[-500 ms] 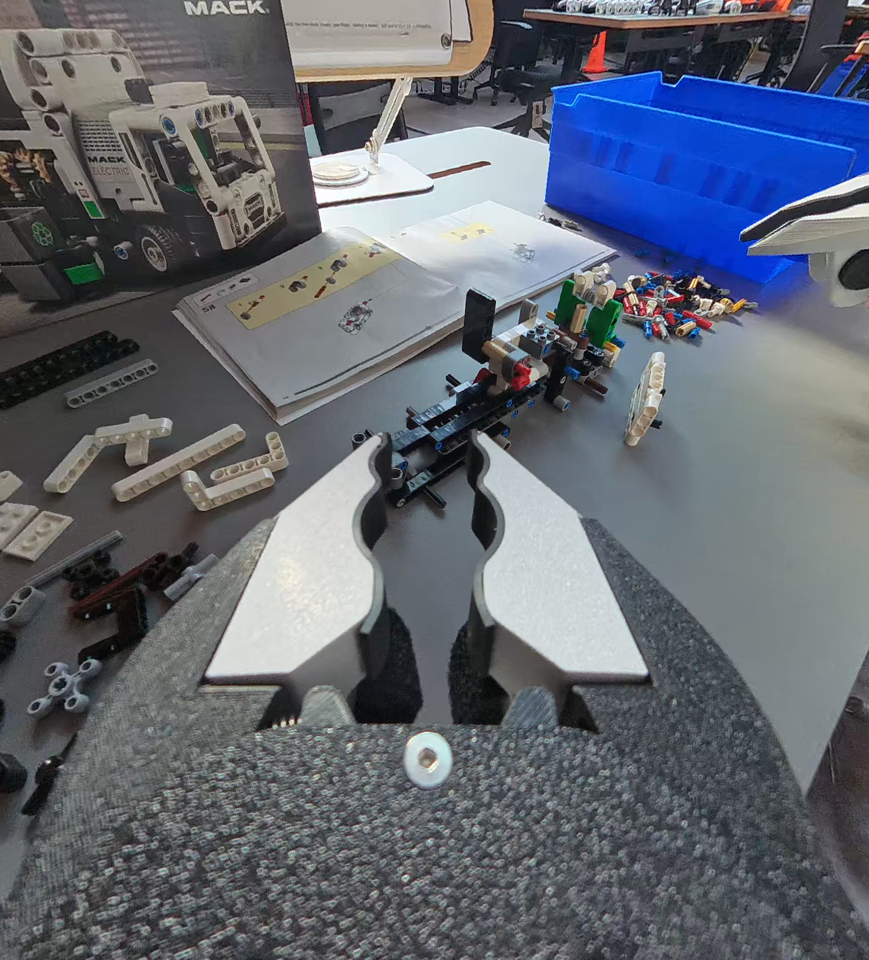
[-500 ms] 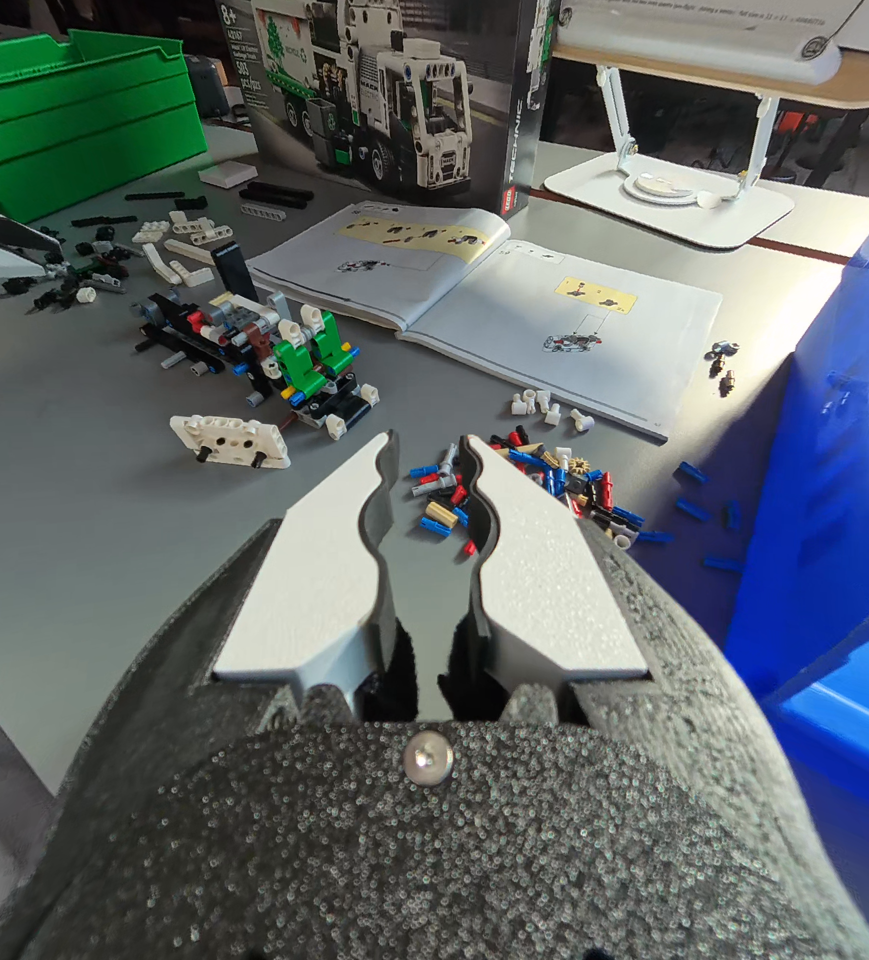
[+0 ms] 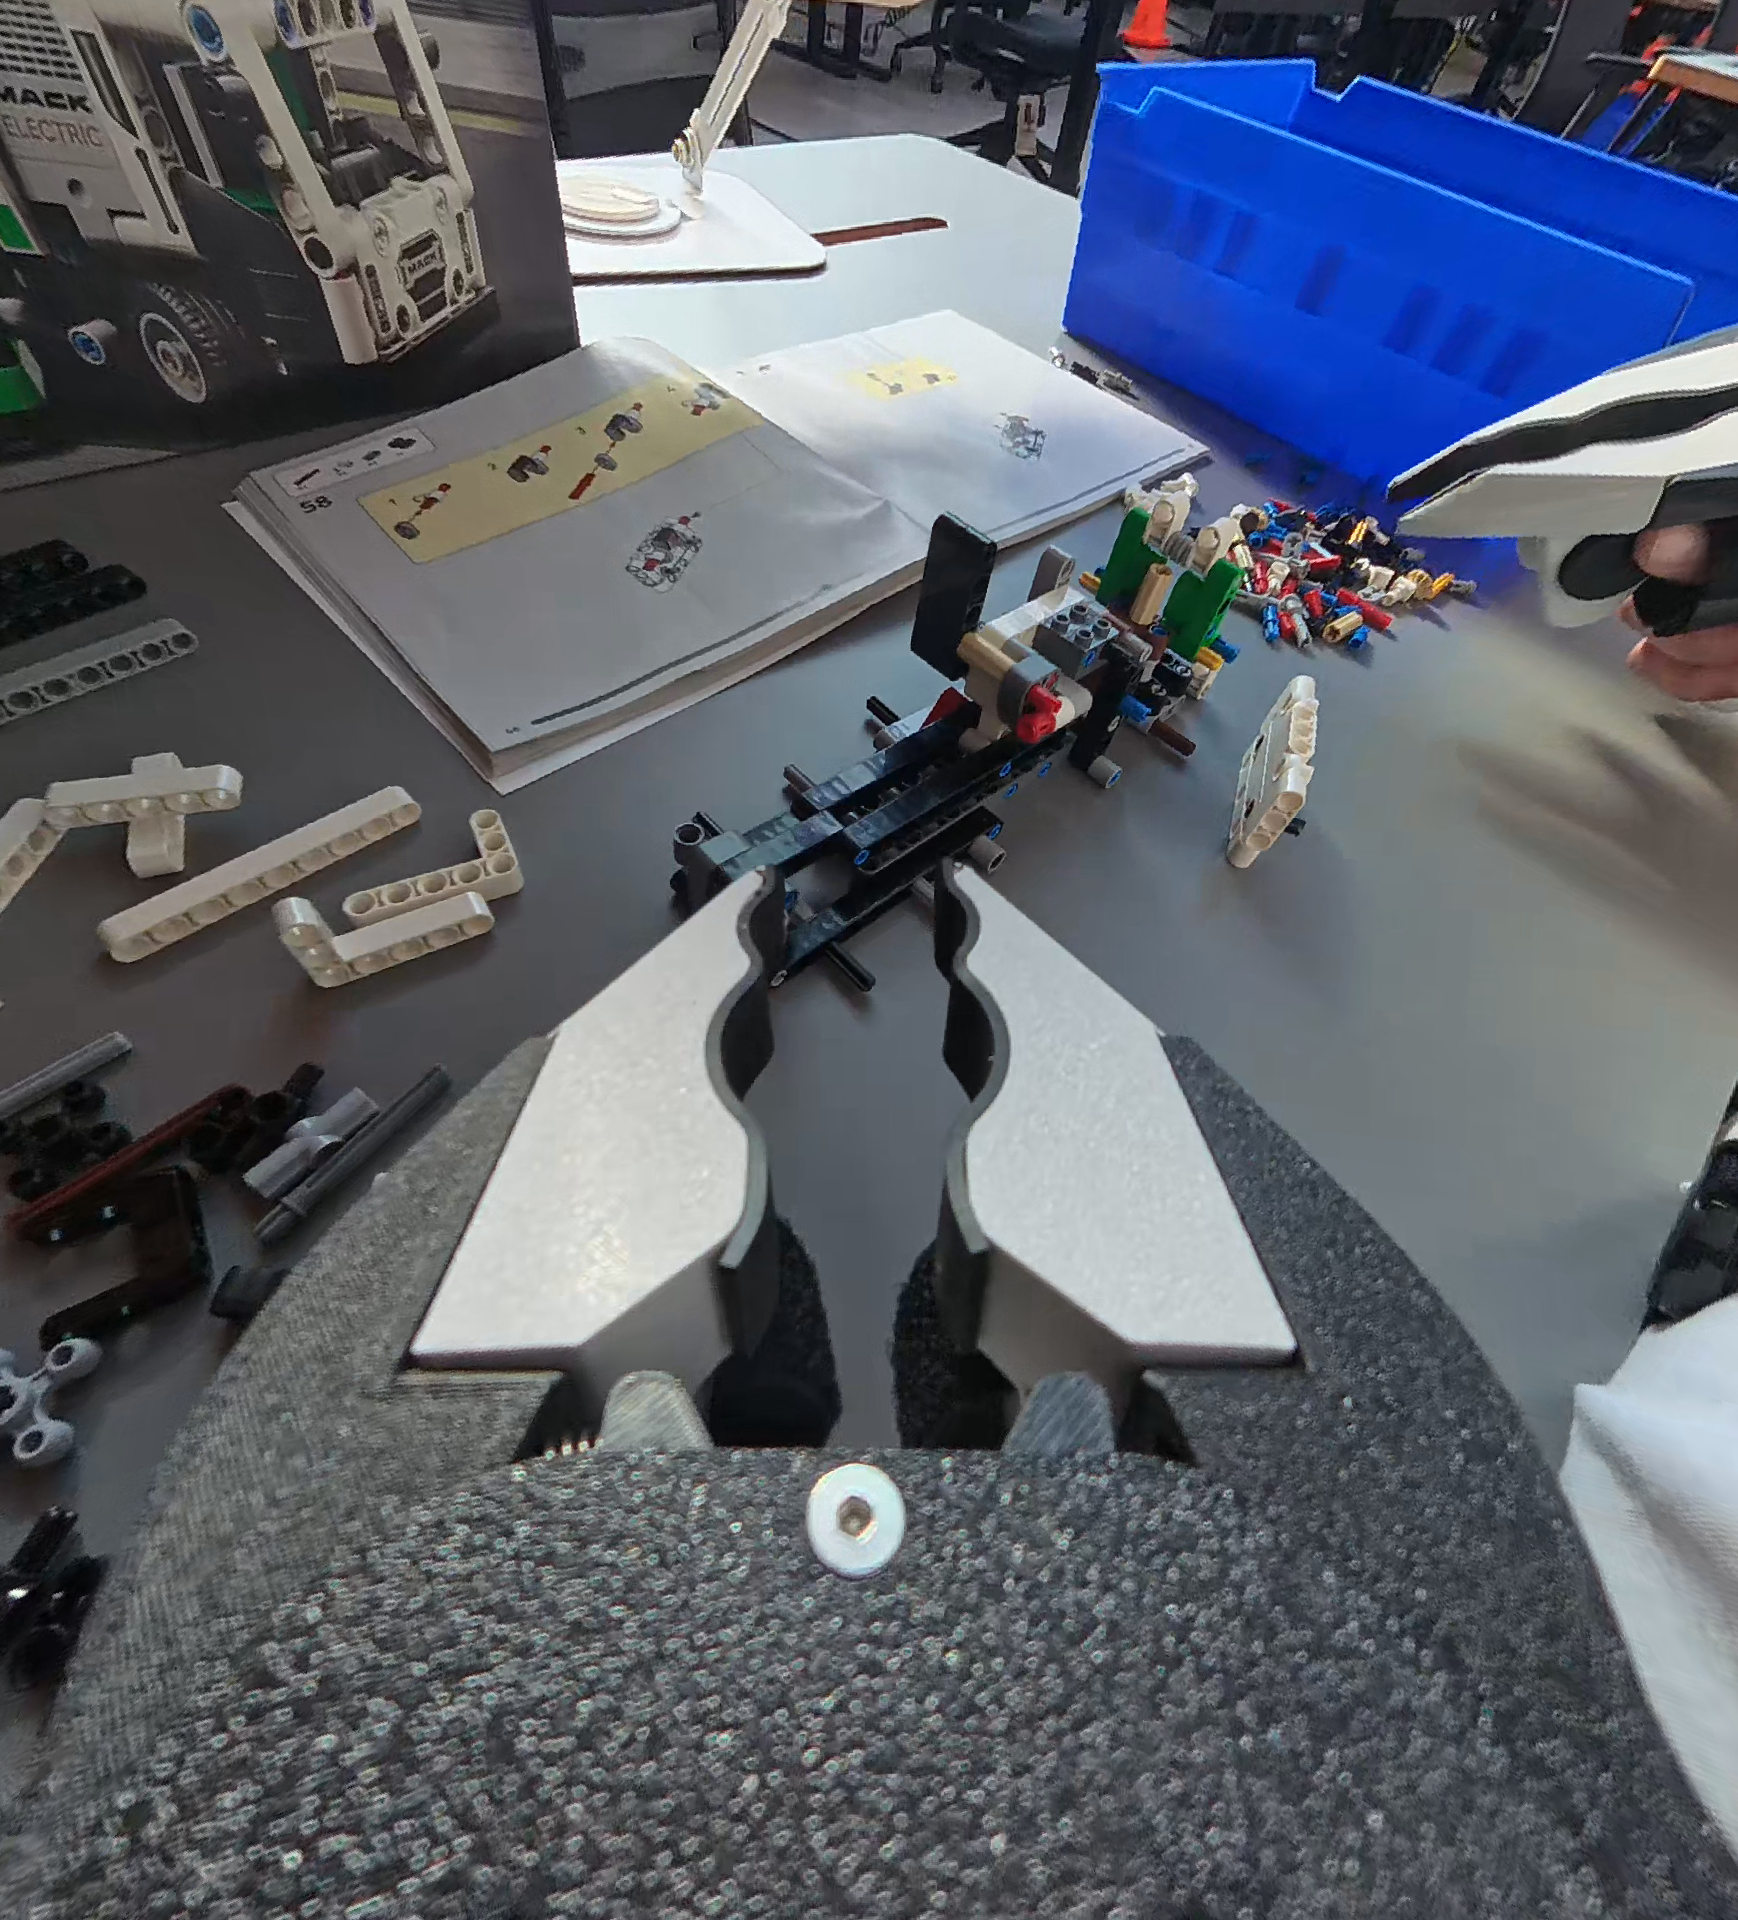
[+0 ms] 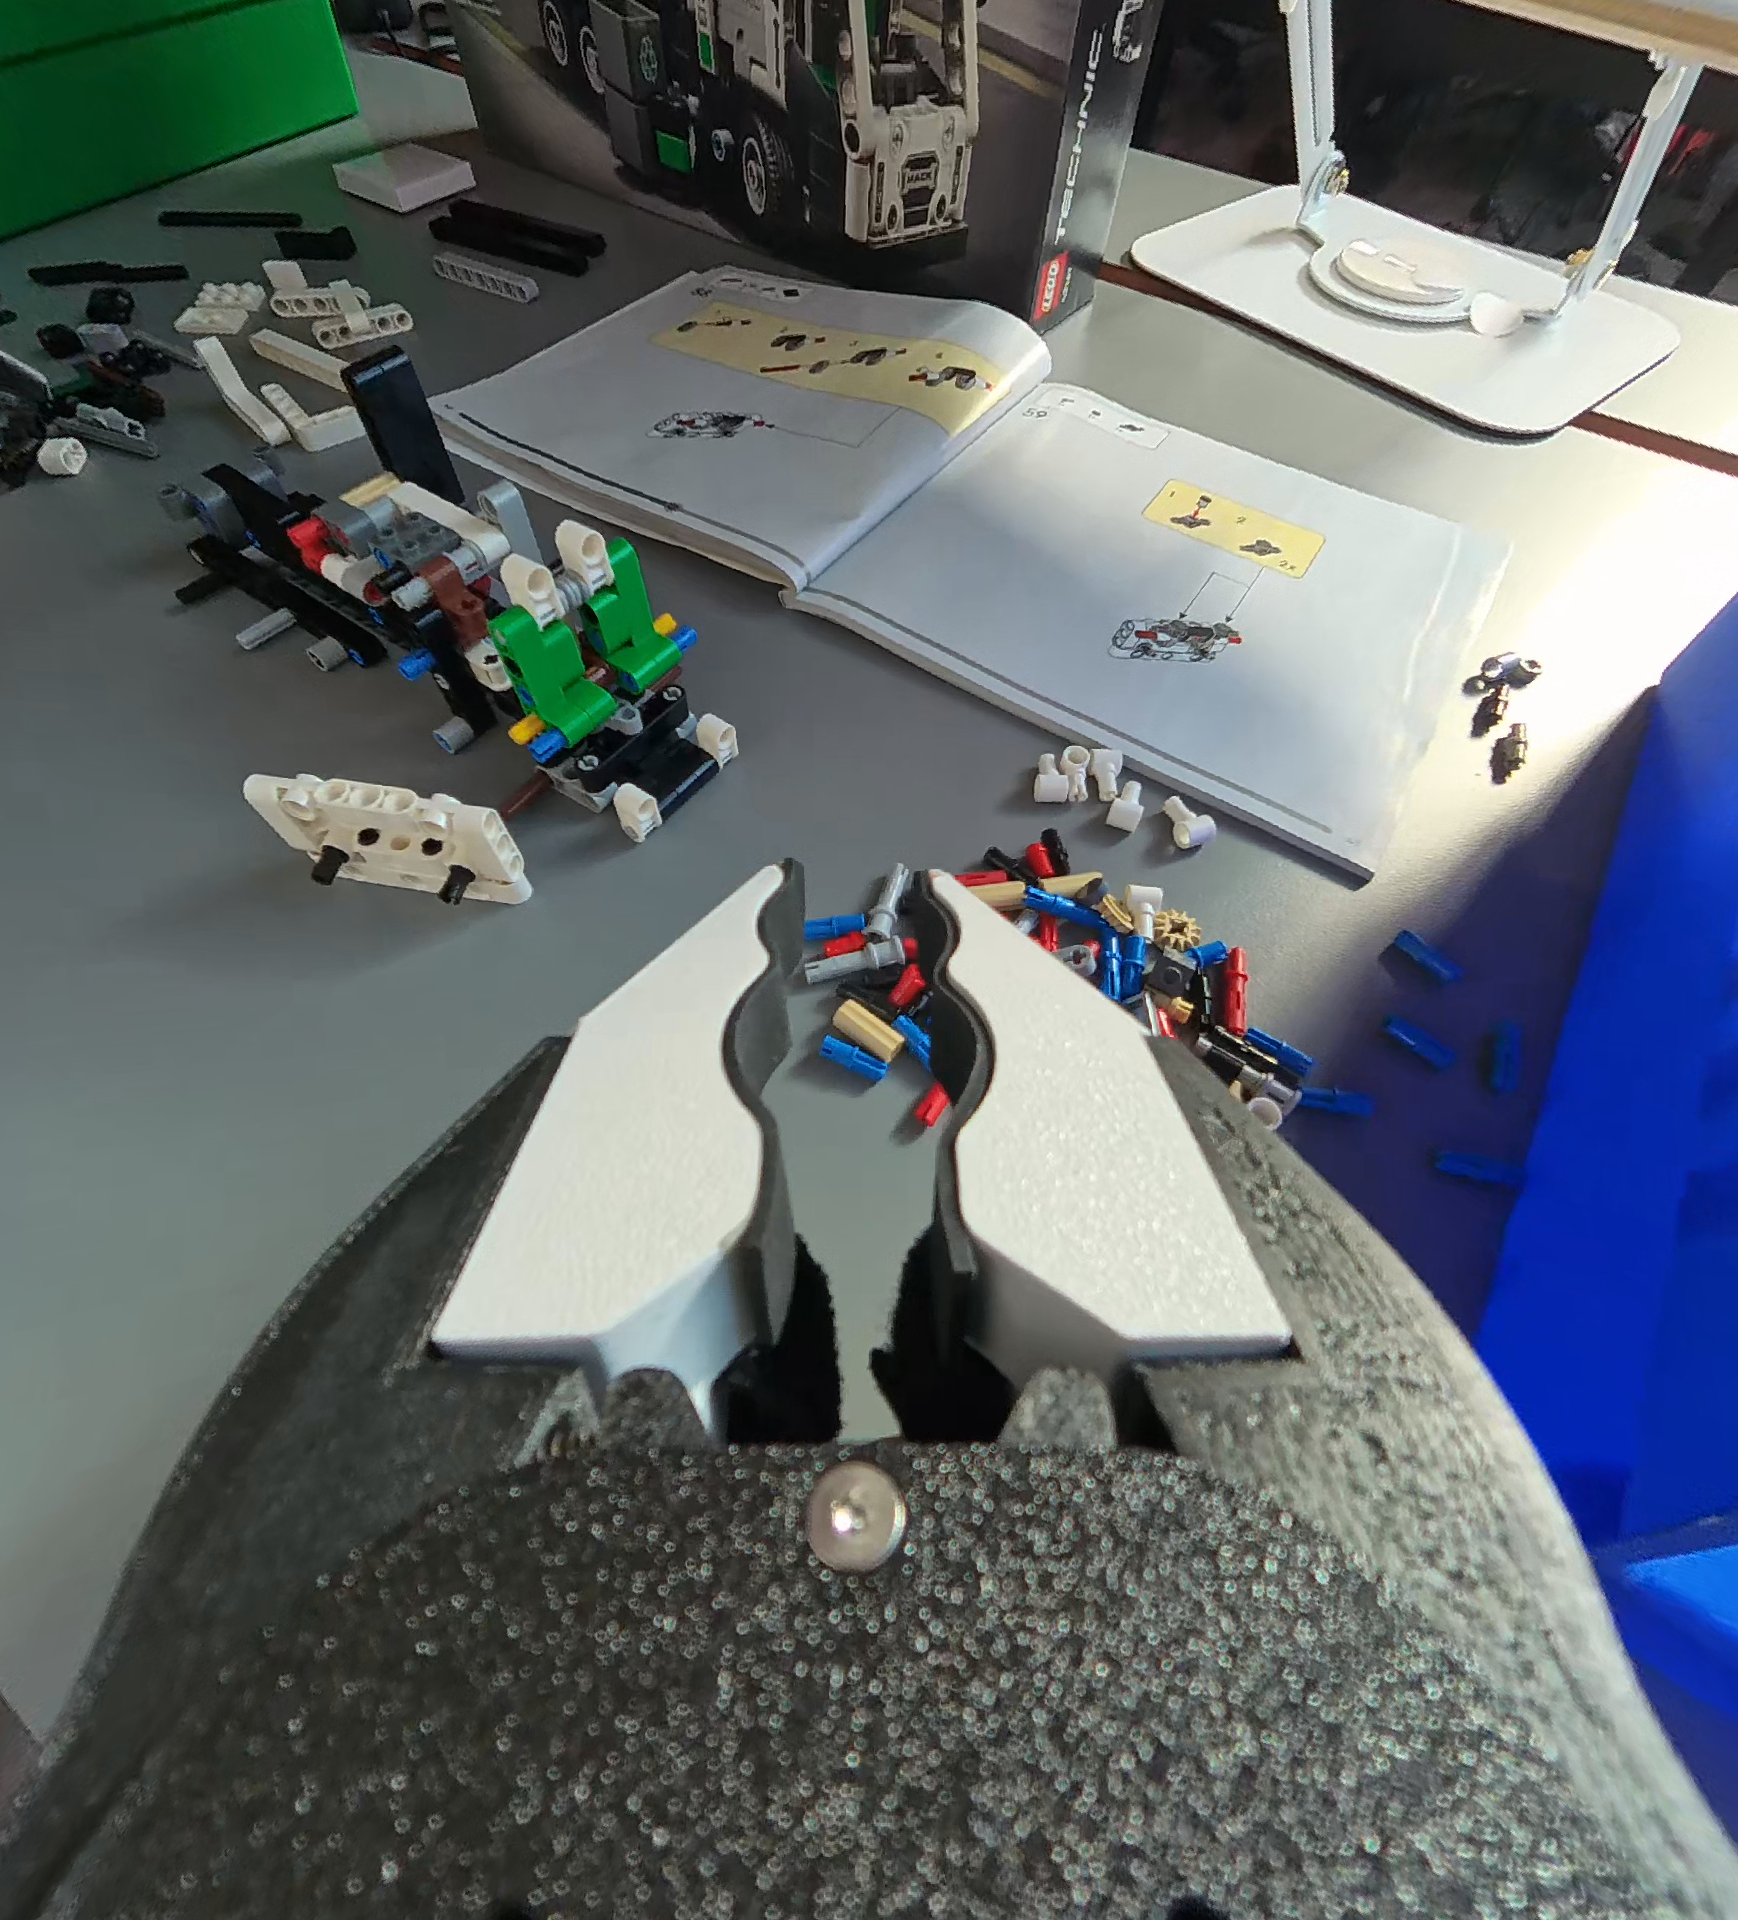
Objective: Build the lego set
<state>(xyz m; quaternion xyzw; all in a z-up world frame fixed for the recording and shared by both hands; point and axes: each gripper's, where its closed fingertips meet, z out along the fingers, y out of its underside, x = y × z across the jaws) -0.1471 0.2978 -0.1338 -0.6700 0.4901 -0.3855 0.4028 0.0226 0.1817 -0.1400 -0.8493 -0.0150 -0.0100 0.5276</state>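
Two grippers, both empty, both hovering over the grey table (image 3: 1364, 1039). Far left you've got loose beams (image 3: 252, 883) and dark bits (image 3: 117, 1174) spread flat and apart, so each one reads clearly and can be reached singly. Box (image 3: 221, 208) stands upright at the back, likely as a picture reference, with the open manual (image 3: 699, 540) lying flat just in front where you can see both pages. Your left gripper (image 3: 849, 904) has its jaws partly apart with nothing between the pads; its tips sit right at the near end of the black model (image 3: 948, 790), which lies lengthwise away from you. Whether a tip touches the frame, can't tell. White panel (image 3: 1275, 769) stands on edge just right of the model, apart from it. Your right gripper (image 4: 860, 904) is also partly open, holding nothing, poised above the near-left edge of the pin pile (image 4: 1104, 966); several pins show in the gap but lie on the table, not pinched. Pile sits close to the model's green end (image 4: 584, 644), handy for both. Blue bin (image 3: 1416, 260) is at the far right, a few blue pins (image 4: 1416, 997) strayed beside it.
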